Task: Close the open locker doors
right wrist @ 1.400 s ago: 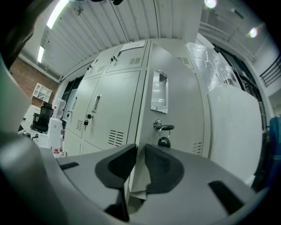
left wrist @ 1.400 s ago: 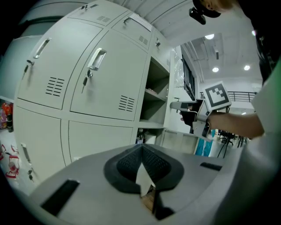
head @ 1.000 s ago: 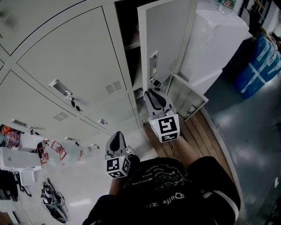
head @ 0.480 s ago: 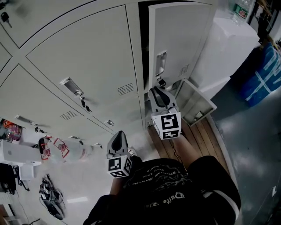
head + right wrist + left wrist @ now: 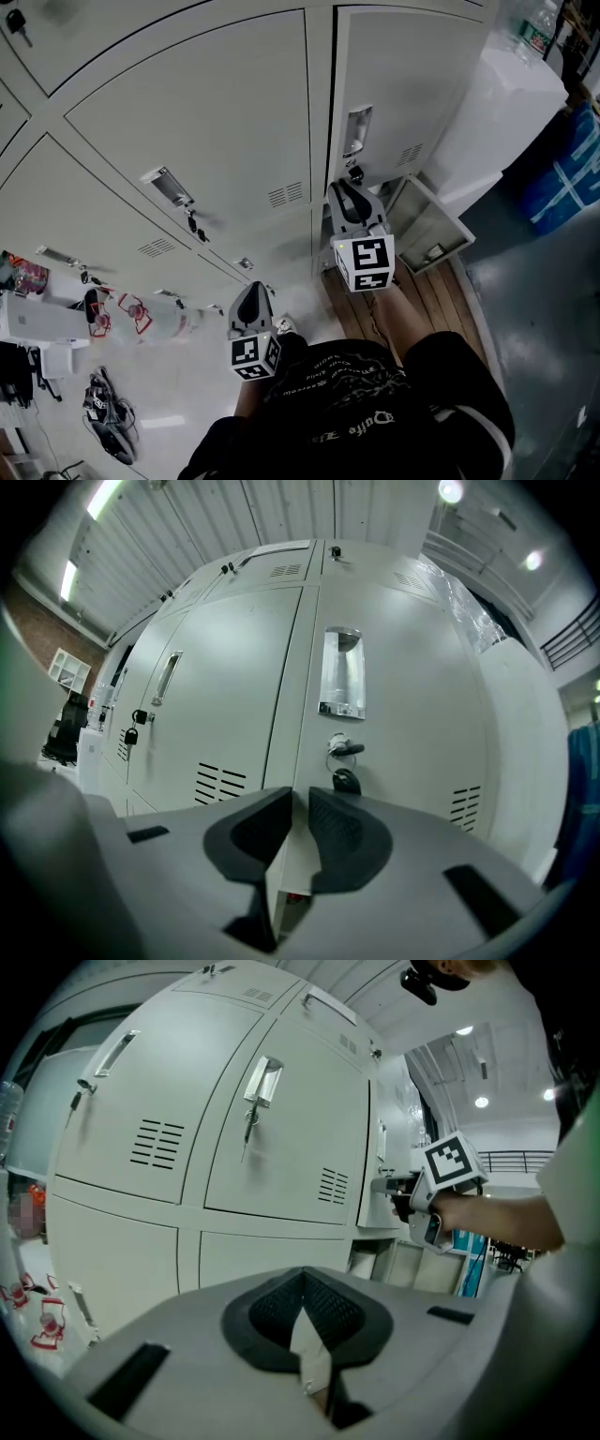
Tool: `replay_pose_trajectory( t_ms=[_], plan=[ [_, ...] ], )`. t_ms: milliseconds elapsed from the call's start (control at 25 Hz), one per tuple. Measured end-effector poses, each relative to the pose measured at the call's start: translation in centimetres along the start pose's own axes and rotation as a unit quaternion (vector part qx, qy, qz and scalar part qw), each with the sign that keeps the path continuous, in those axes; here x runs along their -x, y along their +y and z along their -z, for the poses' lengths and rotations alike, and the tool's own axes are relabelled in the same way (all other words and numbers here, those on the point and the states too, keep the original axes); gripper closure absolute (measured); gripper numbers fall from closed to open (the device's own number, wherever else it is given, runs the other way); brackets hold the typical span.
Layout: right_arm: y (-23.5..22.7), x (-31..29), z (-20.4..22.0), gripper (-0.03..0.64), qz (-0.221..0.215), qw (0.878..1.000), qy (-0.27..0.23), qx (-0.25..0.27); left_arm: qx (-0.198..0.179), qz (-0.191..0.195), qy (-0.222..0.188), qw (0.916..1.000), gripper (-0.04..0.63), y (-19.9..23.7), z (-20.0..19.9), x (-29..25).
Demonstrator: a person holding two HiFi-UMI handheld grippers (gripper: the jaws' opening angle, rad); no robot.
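At the right end of the lockers [image 5: 187, 112], the upper door [image 5: 403, 84] has swung almost flush before the right hand-held gripper [image 5: 341, 189], jaws slightly parted and empty, so the lower door [image 5: 427, 225] just right of it remains to shut.

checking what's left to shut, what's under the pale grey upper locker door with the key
Under the pale grey metal upper locker door, a matching lower door stands swung open. Its compartment is mostly covered by the right gripper, so the contents cannot be seen.
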State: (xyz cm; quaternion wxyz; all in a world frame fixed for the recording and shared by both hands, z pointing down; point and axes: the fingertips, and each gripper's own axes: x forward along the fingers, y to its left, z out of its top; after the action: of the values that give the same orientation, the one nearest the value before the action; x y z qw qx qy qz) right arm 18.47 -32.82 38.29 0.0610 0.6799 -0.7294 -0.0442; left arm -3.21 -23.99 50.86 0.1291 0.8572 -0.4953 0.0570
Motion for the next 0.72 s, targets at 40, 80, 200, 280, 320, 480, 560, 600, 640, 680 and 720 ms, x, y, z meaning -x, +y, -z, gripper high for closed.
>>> replay_pose_trajectory(
  t_ms=[40,80,200,280,320,480,560,600,640,680,720],
  plan=[
    [0.0,-0.2,0.0,0.56,0.001,1.0,0.0,0.0,0.0,-0.001,0.0,1.0,0.588,0.2,0.0,-0.1],
    [0.0,-0.4,0.0,0.56,0.004,1.0,0.0,-0.001,-0.001,-0.002,0.0,1.0,0.588,0.4,-0.1,-0.1],
    [0.0,-0.9,0.0,0.56,0.011,1.0,-0.001,-0.004,-0.014,-0.006,0.004,0.9999,0.588,1.1,-0.1,-0.3],
    [0.0,-1.3,0.0,0.56,0.014,1.0,-0.002,-0.006,-0.018,-0.007,0.008,0.9998,0.588,1.4,0.0,-0.4],
    [0.0,-1.5,0.0,0.56,0.014,1.0,-0.001,-0.006,-0.017,-0.008,0.009,0.9998,0.588,1.6,0.1,-0.4],
    [0.0,-2.0,0.0,0.56,0.011,1.0,0.001,-0.005,-0.015,-0.014,0.01,0.9997,0.588,2.2,0.2,-0.4],
    [-0.1,-2.1,0.0,0.56,0.014,1.0,0.0,-0.006,-0.015,-0.016,0.014,0.9997,0.588,2.5,0.4,-0.4],
    [-0.1,-2.2,0.0,0.56,0.015,1.0,-0.002,-0.007,-0.015,-0.018,0.015,0.9996,0.588,2.7,0.4,-0.4],
    [-0.2,-2.2,0.0,0.56,0.015,1.0,-0.005,-0.009,-0.016,-0.021,0.015,0.9995,0.588,2.9,0.3,-0.3],
    [-0.2,-2.3,0.0,0.56,0.015,1.0,-0.007,-0.012,-0.015,-0.025,0.015,0.9994,0.588,3.2,0.3,-0.2],
    [-0.1,-2.3,-0.1,0.56,0.013,1.0,-0.008,-0.014,-0.014,-0.029,0.015,0.9993,0.588,3.4,0.3,-0.1]
  ],
)
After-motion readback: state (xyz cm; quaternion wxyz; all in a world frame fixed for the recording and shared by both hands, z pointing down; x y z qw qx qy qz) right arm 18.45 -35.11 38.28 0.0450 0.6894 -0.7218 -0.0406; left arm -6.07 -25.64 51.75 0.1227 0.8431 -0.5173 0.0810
